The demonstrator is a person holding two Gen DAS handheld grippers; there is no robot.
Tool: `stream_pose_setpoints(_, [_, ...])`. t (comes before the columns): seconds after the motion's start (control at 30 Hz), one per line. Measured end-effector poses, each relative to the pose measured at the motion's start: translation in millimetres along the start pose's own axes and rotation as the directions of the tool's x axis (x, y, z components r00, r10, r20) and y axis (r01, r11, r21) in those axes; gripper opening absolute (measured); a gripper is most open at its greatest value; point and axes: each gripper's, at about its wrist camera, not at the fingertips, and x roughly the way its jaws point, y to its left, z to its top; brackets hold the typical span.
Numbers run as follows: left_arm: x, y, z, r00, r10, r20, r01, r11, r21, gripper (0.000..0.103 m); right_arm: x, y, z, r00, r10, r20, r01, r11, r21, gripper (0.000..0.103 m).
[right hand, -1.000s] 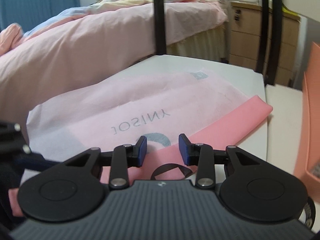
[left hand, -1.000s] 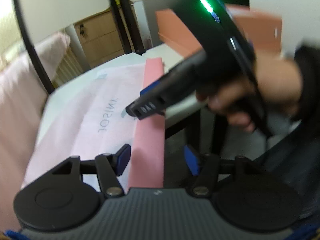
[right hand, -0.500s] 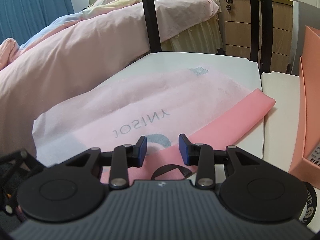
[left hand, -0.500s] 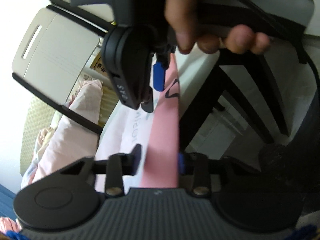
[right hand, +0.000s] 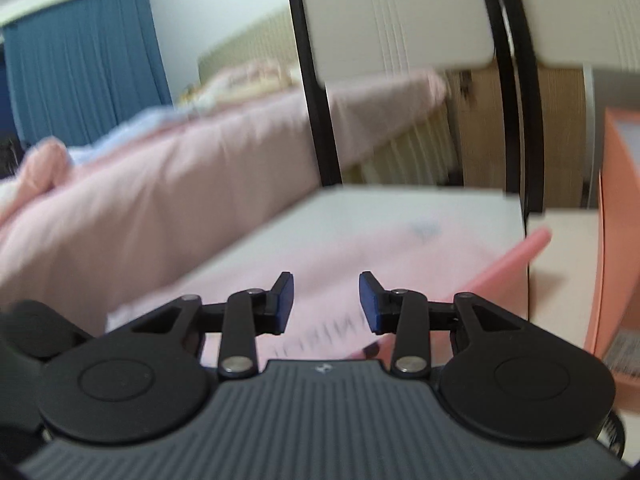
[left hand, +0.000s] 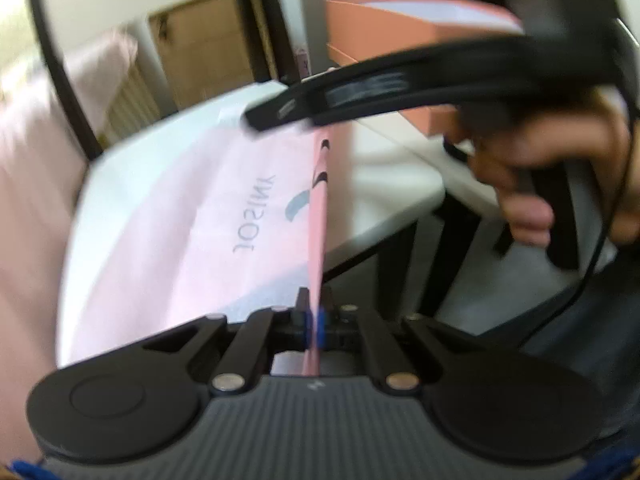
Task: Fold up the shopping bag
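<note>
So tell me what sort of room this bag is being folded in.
Most likely a bedroom at home. A bed with a pink duvet runs beside the white table, blue curtains hang behind it, and a wooden cabinet stands past the table.

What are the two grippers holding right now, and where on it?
The left gripper pinches the shopping bag by its darker pink edge band; the right gripper holds nothing.

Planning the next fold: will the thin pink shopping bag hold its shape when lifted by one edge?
Probably not. The thin pink shopping bag lies flat, likely floppy. Its darker edge strip, pinched in the left tool, stands up, so it probably lifts lightly.
</note>
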Motion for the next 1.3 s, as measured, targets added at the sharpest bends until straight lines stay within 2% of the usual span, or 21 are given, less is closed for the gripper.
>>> stream_pose_setpoints(0.07, [4, 27, 1, 0.995, -0.098, -0.016, 0.096, 0.989, -0.112, 0.004, -4, -2, 2, 0.999, 0.024, 0.028, -0.023, 1.000, -0.017, 0.040])
stream_pose_setpoints(0.13, [11, 51, -1, 0.979, -0.202, -0.022, 0.191, 0.952, -0.238, 0.004, -3, -4, 0, 0.999, 0.036, 0.028, -0.034, 0.998, -0.049, 0.040])
stream_pose_setpoints(0.23, [22, 84, -7, 0.940, -0.342, -0.010, 0.309, 0.862, -0.402, 0.004, 4, -8, -6, 0.998, 0.062, -0.015, -0.063, 0.995, -0.075, 0.040])
stream_pose_setpoints(0.3, [31, 102, -13, 0.908, -0.419, 0.008, 0.369, 0.790, -0.490, 0.004, 12, -10, -11, 0.995, 0.089, -0.053, -0.093, 0.992, -0.086, 0.040])
stream_pose_setpoints(0.33, [34, 110, -15, 0.894, -0.448, 0.017, 0.390, 0.757, -0.525, 0.004, 17, -9, -13, 0.993, 0.095, -0.069, -0.102, 0.989, -0.103, 0.040])
stream_pose_setpoints(0.37, [37, 115, -16, 0.886, -0.463, 0.022, 0.399, 0.737, -0.545, 0.004, 21, -7, -15, 0.991, 0.100, -0.084, -0.110, 0.986, -0.123, 0.040])
stream_pose_setpoints(0.53, [49, 126, -20, 0.860, -0.509, 0.047, 0.441, 0.693, -0.571, 0.005, 45, 3, -20, 0.982, 0.113, -0.152, -0.140, 0.973, -0.182, 0.040])
stream_pose_setpoints(0.6, [48, 131, -22, 0.860, -0.505, 0.069, 0.445, 0.679, -0.584, 0.008, 57, 5, -21, 0.976, 0.105, -0.192, -0.141, 0.972, -0.189, 0.039])
stream_pose_setpoints(0.67, [38, 129, -22, 0.875, -0.477, 0.087, 0.436, 0.696, -0.570, 0.021, 63, 6, -24, 0.972, 0.098, -0.215, -0.141, 0.971, -0.191, 0.038])
stream_pose_setpoints(0.73, [24, 128, -23, 0.896, -0.430, 0.112, 0.419, 0.734, -0.535, 0.026, 65, 7, -27, 0.969, 0.092, -0.229, -0.139, 0.970, -0.198, 0.038])
stream_pose_setpoints(0.8, [8, 124, -24, 0.905, -0.397, 0.154, 0.418, 0.759, -0.500, 0.031, 65, 8, -26, 0.969, 0.083, -0.231, -0.131, 0.971, -0.201, 0.038])
stream_pose_setpoints(0.83, [1, 121, -24, 0.910, -0.378, 0.173, 0.413, 0.775, -0.478, 0.037, 65, 9, -26, 0.970, 0.077, -0.232, -0.125, 0.971, -0.202, 0.038])
stream_pose_setpoints(0.9, [-11, 108, -24, 0.928, -0.320, 0.191, 0.372, 0.832, -0.412, 0.045, 64, 10, -25, 0.970, 0.064, -0.233, -0.113, 0.973, -0.203, 0.038])
stream_pose_setpoints(1.0, [-21, 81, -19, 0.947, -0.254, 0.198, 0.305, 0.907, -0.292, 0.045, 59, 6, -24, 0.970, 0.047, -0.237, -0.090, 0.981, -0.173, 0.038])
stream_pose_setpoints(1.1, [-32, 48, -16, 0.957, -0.209, 0.203, 0.246, 0.953, -0.177, 0.045, 54, 0, -23, 0.970, 0.031, -0.241, -0.062, 0.991, -0.122, 0.038])
stream_pose_setpoints(1.17, [-41, 23, -17, 0.969, -0.151, 0.195, 0.171, 0.981, -0.089, 0.046, 51, -2, -23, 0.969, 0.022, -0.246, -0.046, 0.995, -0.093, 0.038])
stream_pose_setpoints(1.23, [-45, -4, -19, 0.981, -0.076, 0.177, 0.077, 0.997, 0.002, 0.048, 47, -3, -23, 0.967, 0.018, -0.252, -0.036, 0.997, -0.067, 0.038])
stream_pose_setpoints(1.3, [-45, -29, -20, 0.988, -0.015, 0.154, 0.003, 0.997, 0.075, 0.048, 45, -4, -23, 0.966, 0.023, -0.258, -0.036, 0.998, -0.043, 0.038])
